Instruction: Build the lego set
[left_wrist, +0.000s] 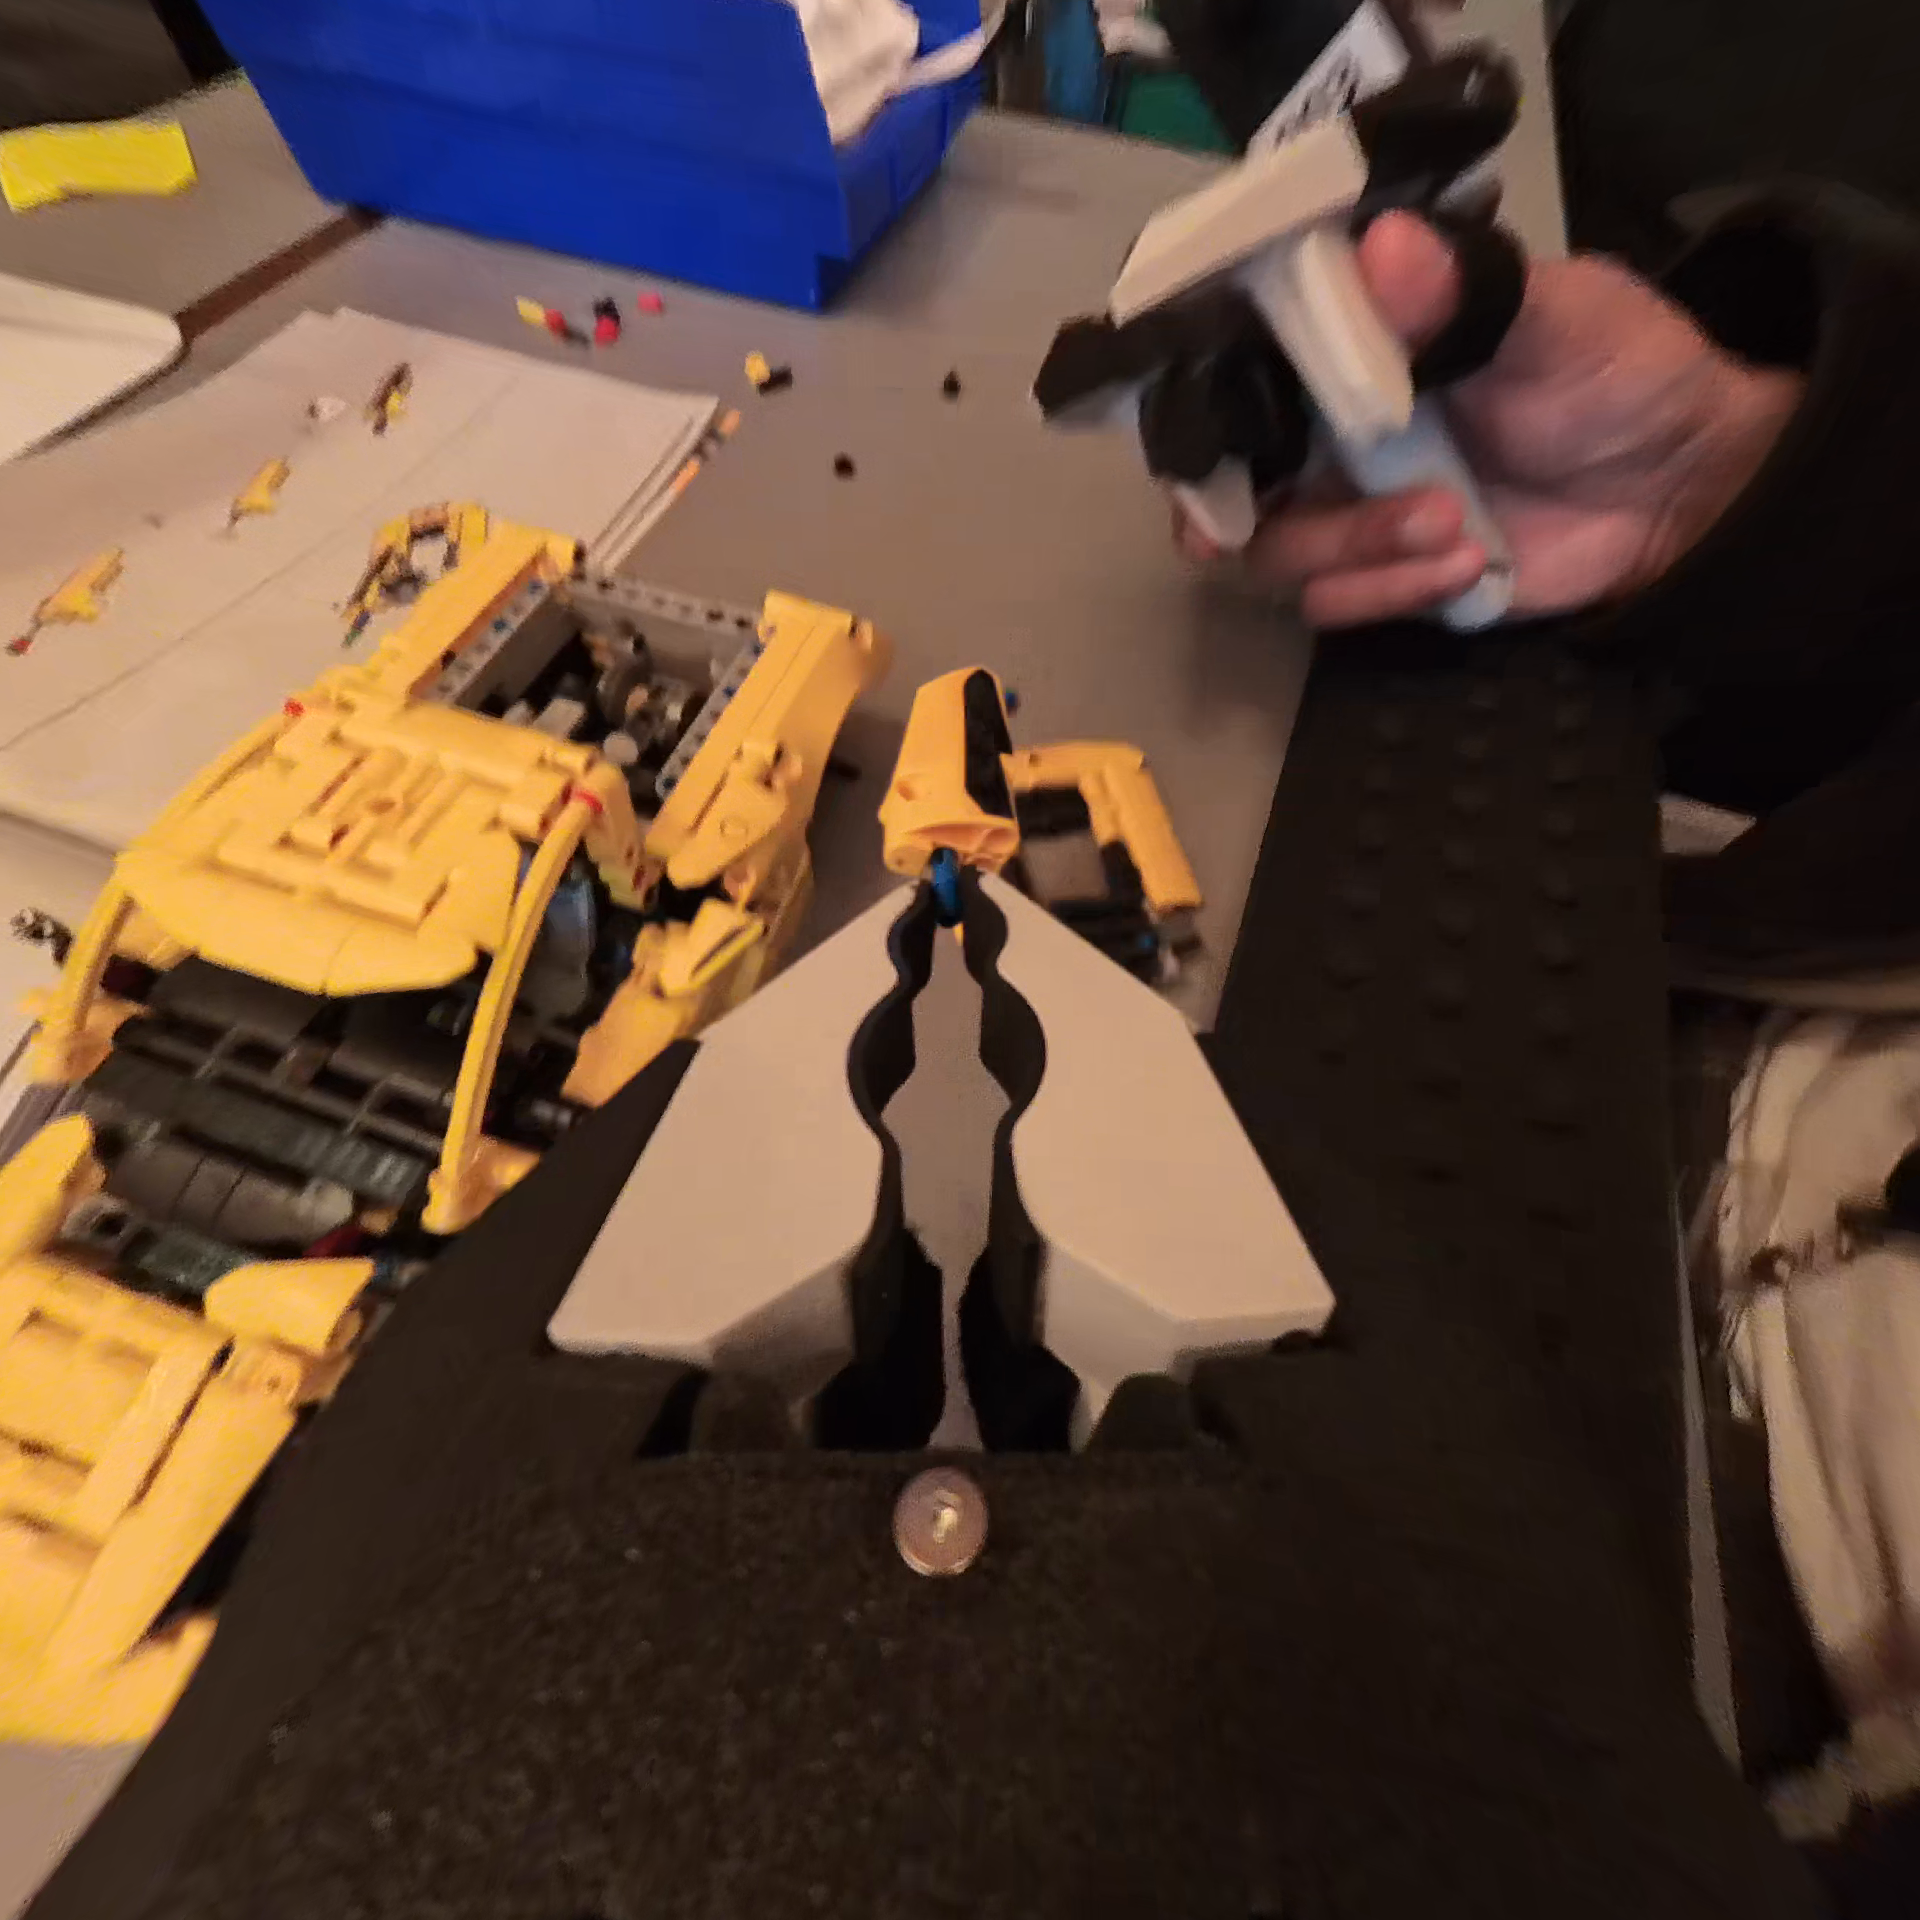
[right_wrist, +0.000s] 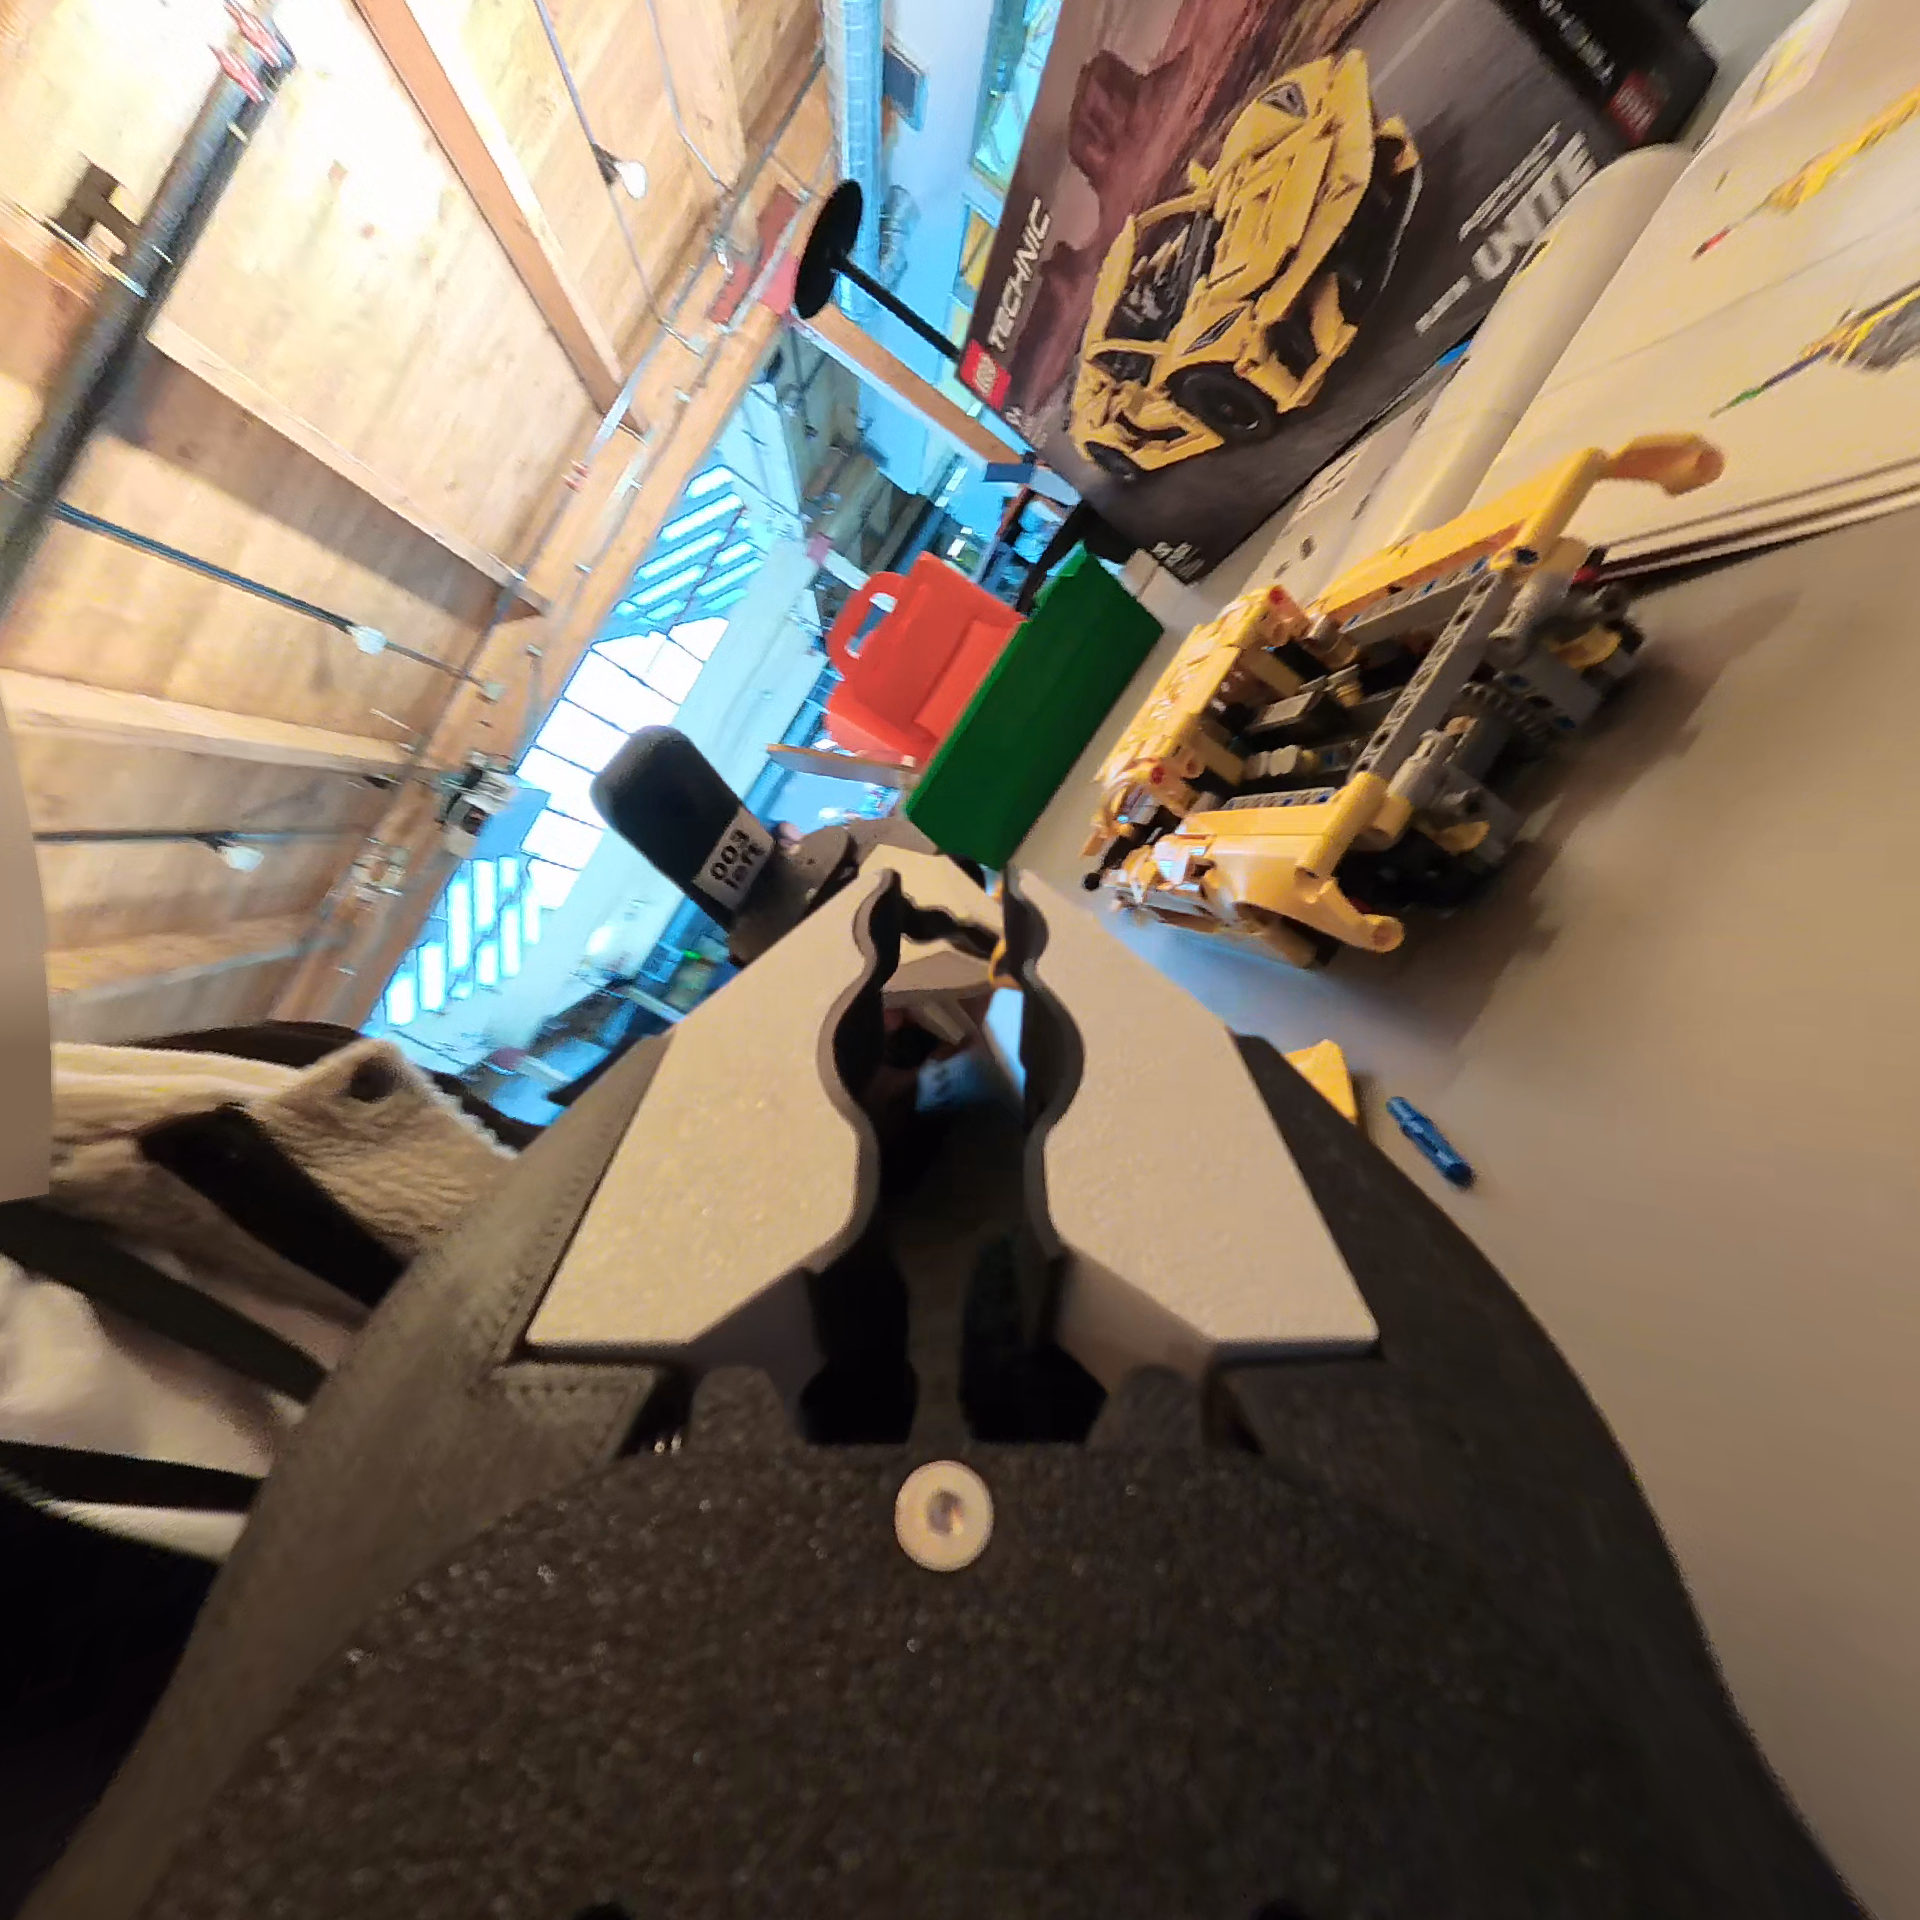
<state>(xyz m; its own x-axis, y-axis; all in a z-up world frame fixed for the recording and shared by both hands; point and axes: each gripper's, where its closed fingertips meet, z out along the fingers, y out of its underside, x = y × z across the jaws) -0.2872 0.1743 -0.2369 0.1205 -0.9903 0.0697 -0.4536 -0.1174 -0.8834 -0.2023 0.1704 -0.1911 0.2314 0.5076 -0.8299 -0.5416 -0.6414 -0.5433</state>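
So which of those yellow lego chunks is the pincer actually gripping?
The small yellow-and-black piece, pinched by its blue peg in the left gripper. The big car body lies untouched beside it.

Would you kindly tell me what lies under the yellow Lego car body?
The yellow car body rests partly on the grey table and partly over open white instruction pages. What the pages show beneath the car is covered. The left claw grips a separate yellow piece nearby.

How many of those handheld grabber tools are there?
2. The left gripper pinches a blue pin on a small yellow piece; the right gripper is held aloft in a hand.
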